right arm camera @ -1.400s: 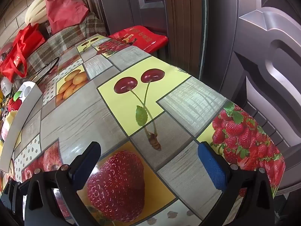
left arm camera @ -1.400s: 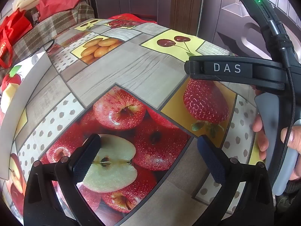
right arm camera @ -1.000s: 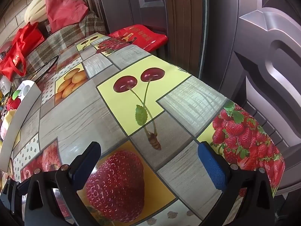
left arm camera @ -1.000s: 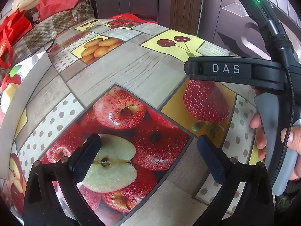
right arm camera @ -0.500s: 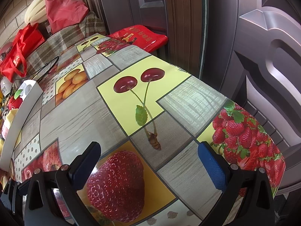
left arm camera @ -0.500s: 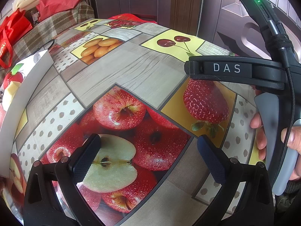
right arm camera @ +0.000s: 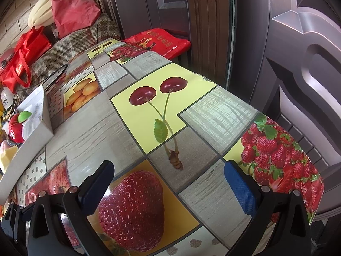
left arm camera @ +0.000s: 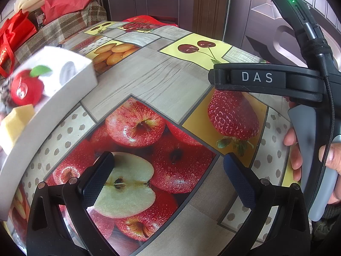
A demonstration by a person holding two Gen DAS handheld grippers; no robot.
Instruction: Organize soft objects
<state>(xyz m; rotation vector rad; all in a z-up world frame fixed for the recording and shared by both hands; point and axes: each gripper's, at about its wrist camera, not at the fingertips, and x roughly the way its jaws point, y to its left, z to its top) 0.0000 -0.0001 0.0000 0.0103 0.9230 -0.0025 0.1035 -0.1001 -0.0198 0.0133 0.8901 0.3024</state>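
A white box [left arm camera: 53, 104] at the left edge of the table holds a red plush apple [left arm camera: 25, 88] with a green leaf and a yellow sponge block [left arm camera: 15, 123]. The box also shows in the right wrist view [right arm camera: 32, 143], with the plush apple [right arm camera: 16, 128] inside. My left gripper [left arm camera: 168, 177] is open and empty over the printed apple picture. My right gripper [right arm camera: 170, 183] is open and empty over the printed strawberry. Its body and the holding hand [left arm camera: 298, 145] show at the right of the left wrist view.
The table wears a fruit-print oilcloth [right arm camera: 170, 111]. Red bags [right arm camera: 23, 59] and a plaid-covered seat [right arm camera: 70, 49] stand at the far end. A dark door [right arm camera: 298, 53] is close on the right, past the table edge.
The white box with the plush apple and sponge has slid rightward into view on the table. Both grippers have stayed still and open.
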